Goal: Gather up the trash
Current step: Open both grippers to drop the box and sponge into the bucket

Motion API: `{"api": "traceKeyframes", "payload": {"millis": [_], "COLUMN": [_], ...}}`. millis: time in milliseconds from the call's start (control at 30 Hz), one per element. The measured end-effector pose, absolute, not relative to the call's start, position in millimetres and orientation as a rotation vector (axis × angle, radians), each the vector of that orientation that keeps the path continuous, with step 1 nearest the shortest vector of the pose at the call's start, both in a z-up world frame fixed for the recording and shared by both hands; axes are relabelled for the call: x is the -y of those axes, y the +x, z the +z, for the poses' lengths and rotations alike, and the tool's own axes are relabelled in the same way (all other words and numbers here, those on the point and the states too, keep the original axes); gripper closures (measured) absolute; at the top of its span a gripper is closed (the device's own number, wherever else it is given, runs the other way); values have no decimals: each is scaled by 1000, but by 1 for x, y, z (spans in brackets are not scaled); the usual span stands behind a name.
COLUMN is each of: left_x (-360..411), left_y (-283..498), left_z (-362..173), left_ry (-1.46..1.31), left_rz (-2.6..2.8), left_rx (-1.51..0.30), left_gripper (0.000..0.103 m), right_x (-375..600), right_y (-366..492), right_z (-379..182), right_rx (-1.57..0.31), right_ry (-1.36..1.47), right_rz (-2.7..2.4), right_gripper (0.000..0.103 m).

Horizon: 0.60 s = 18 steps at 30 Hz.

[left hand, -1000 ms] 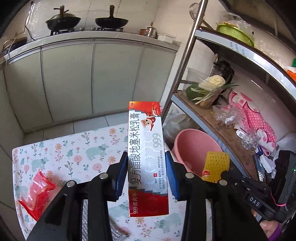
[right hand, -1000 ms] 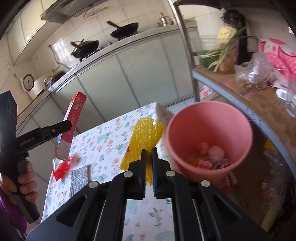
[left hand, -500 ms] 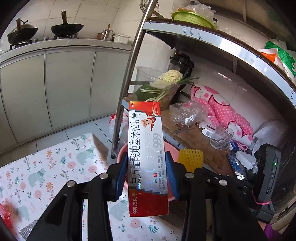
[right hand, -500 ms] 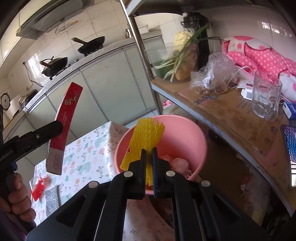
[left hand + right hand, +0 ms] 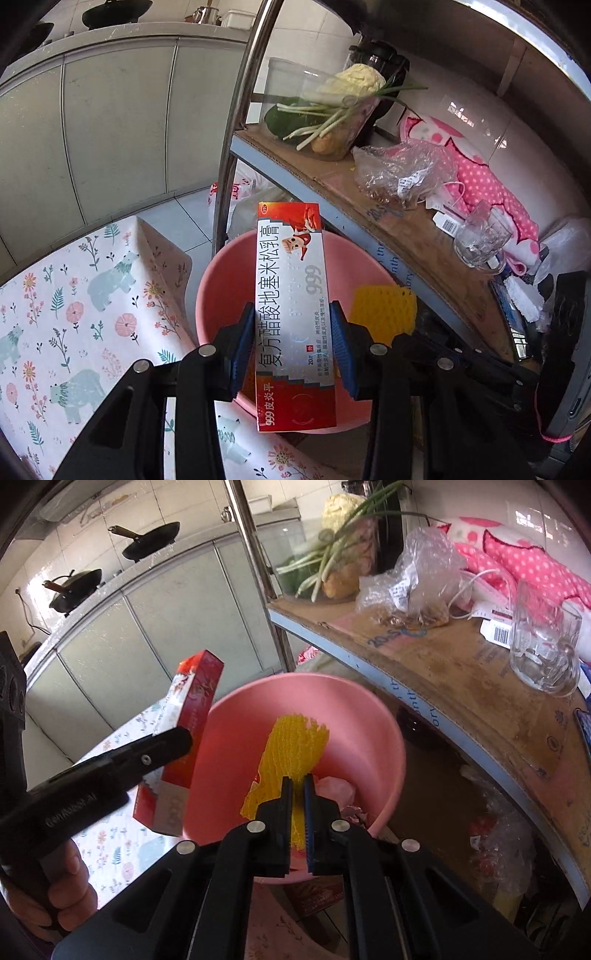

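My left gripper (image 5: 293, 332) is shut on a red and white ointment box (image 5: 291, 295), held upright over the near edge of the pink bin (image 5: 210, 295). My right gripper (image 5: 298, 786) is shut on a yellow foam net (image 5: 295, 742) and holds it above the inside of the pink bin (image 5: 369, 720), which has crumpled trash at its bottom. The box (image 5: 184, 738) and the left gripper's finger (image 5: 155, 749) show at the bin's left rim in the right wrist view. The yellow net (image 5: 384, 306) shows beside the box in the left wrist view.
The bin stands off the end of a table with a floral cloth (image 5: 74, 295). A metal rack with a steel post (image 5: 240, 110) and a cardboard-lined shelf (image 5: 461, 672) stands close on the right, with vegetables, a plastic bag and a glass mug (image 5: 543, 657) on it.
Both grippers have moved from over the table to the pink bin. The box now hangs over the bin's rim and the yellow net is over its inside. Both stay shut.
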<state>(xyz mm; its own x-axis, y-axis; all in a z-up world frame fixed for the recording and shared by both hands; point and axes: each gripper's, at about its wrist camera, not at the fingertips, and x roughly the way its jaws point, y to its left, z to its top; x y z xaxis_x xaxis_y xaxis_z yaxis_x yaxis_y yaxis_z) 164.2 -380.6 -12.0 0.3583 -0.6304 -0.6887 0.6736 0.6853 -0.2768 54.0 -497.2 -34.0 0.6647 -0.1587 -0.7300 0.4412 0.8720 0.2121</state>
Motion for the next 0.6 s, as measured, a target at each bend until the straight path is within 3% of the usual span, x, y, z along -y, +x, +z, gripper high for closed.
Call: {"api": "traceKeyframes", "payload": {"millis": [267,433,600], "left_x": [391,387,379], "left_y": [174,178,174], "left_z": [-35,-36,-26], "left_ry": [56,29,18], "left_rz": [-843,-838,-838], "left_rx": [-925,-954,-934], "left_gripper": [61,57,57], "right_x": [503,501,503], "right_y": [63,62,57], "right_z": [-52,-53,-48], "right_rx": [-830,-833,-809], "right_ry": [423,405,418], "right_rz": [-355,-366,-375], "right_gripper": [96,85,83]}}
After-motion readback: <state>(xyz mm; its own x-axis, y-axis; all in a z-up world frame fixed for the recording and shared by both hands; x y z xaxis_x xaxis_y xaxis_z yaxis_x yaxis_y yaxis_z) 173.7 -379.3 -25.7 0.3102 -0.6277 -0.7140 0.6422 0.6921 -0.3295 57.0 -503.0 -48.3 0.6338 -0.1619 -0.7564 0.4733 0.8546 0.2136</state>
